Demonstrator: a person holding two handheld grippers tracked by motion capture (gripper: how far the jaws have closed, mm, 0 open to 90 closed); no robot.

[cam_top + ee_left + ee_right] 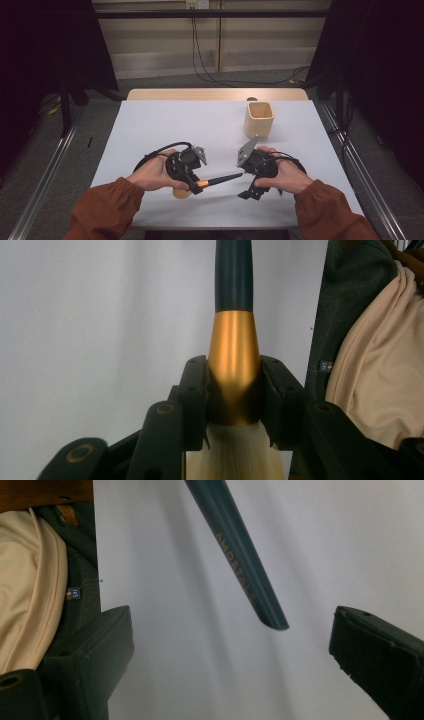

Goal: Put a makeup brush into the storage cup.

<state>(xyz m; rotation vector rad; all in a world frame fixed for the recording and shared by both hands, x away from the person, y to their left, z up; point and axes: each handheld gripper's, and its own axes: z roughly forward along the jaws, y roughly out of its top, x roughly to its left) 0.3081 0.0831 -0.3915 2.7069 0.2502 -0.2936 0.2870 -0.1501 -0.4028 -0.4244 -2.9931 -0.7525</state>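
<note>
The left gripper (pixel 192 182) is clamped on the metal collar of a brush (pixel 234 370), both jaws pressed against the copper-coloured band just above the bristles. Gripping at the collar, the stiffest part, keeps the soft bristles uncrushed and leaves the whole handle free for a second hold. The brush is held above the near edge of the desk (pixel 150 125), roughly level, with its handle pointing toward the right gripper (pixel 248 185).

The right gripper is spread wide, its jaws standing on either side of the handle tip (pixel 272 620) without touching it. This placement suggests a handover, probably so the brush can be stood in the wooden cup (pixel 259 119) near the far right corner.

The brush has a dark blue-green tapered handle with small gold lettering, a copper-coloured collar and pale cream bristles. The lettering is too small to read with certainty.
</note>
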